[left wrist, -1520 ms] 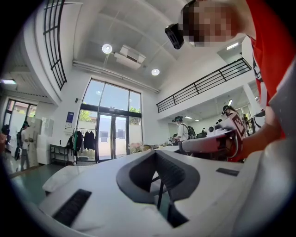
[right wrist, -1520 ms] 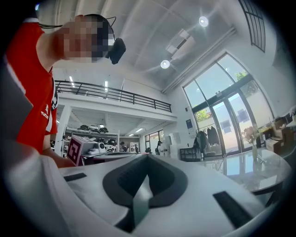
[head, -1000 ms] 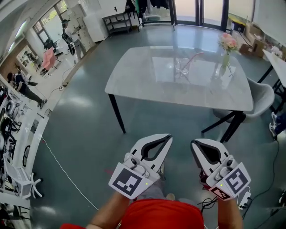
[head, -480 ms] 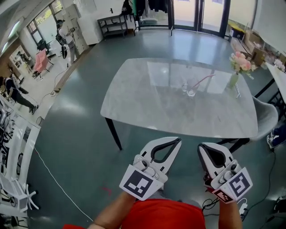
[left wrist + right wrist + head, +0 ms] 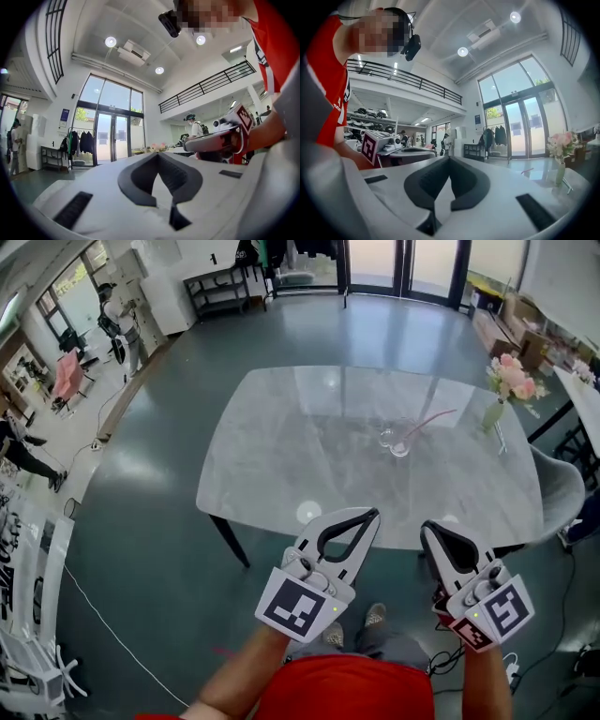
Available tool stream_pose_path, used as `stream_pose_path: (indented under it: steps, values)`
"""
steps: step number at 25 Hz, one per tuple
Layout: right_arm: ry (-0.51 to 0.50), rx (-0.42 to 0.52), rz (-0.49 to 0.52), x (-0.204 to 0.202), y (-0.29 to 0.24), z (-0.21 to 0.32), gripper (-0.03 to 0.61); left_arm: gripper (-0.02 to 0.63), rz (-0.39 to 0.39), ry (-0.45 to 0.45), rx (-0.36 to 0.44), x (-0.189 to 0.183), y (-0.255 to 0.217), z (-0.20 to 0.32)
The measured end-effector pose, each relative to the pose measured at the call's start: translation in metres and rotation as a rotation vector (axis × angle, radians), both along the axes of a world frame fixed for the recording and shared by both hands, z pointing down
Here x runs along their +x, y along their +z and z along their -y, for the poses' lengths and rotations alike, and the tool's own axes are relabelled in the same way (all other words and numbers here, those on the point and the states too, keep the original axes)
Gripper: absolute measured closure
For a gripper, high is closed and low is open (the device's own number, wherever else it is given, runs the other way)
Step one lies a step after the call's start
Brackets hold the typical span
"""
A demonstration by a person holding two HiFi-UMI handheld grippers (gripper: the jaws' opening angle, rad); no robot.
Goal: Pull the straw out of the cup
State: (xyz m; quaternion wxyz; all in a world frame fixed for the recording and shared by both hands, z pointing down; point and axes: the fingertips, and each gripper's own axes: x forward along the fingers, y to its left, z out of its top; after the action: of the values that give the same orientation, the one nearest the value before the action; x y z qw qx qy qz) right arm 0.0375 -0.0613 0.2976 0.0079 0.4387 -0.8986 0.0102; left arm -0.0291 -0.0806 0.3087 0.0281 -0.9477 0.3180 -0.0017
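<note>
A clear glass cup (image 5: 397, 441) stands on the far right part of the marble table (image 5: 281, 465), with a pink straw (image 5: 431, 419) leaning out of it to the right. Both grippers hover side by side before the table's near edge, well short of the cup. My left gripper (image 5: 372, 513) is shut with nothing between its tips, and so is my right gripper (image 5: 429, 526). In the left gripper view the left gripper (image 5: 158, 153) has its tips touching. In the right gripper view the right gripper (image 5: 449, 157) is likewise shut, and the straw (image 5: 527, 170) shows faintly beyond it.
A vase of pink flowers (image 5: 511, 382) stands at the table's right end, with a grey chair (image 5: 562, 486) beside it. A black shelf (image 5: 220, 282) and glass doors are at the back. A person (image 5: 117, 320) stands far left. A white cable (image 5: 103, 615) runs over the floor.
Both grippers have moved forward toward the table, which now lies closer and lower in the head view. The jaws stayed shut.
</note>
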Motion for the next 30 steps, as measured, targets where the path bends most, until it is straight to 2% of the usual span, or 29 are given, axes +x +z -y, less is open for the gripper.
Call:
stream_pose_path:
  steps: [5, 7, 15, 25, 27, 30]
  values:
    - [0.025, -0.037, 0.006, 0.015, 0.010, 0.041, 0.581, 0.601, 0.000, -0.019, 0.000, 0.007, 0.002, 0.032]
    - [0.031, -0.048, 0.014, 0.021, 0.013, 0.058, 0.560, 0.601, -0.001, -0.035, -0.003, 0.011, 0.002, 0.046]
    - [0.072, -0.101, 0.049, 0.050, 0.044, 0.131, 0.541, 0.601, 0.016, -0.097, -0.014, 0.029, 0.021, 0.112]
    - [0.073, -0.198, -0.004, 0.103, 0.086, 0.206, 0.534, 0.601, 0.060, -0.182, -0.060, 0.066, 0.045, 0.177]
    - [0.083, -0.239, 0.019, 0.111, 0.096, 0.219, 0.499, 0.601, 0.066, -0.190, -0.052, 0.069, 0.048, 0.185]
    - [0.124, -0.305, 0.033, 0.119, 0.114, 0.236, 0.461, 0.601, 0.080, -0.188, -0.089, 0.069, 0.052, 0.191]
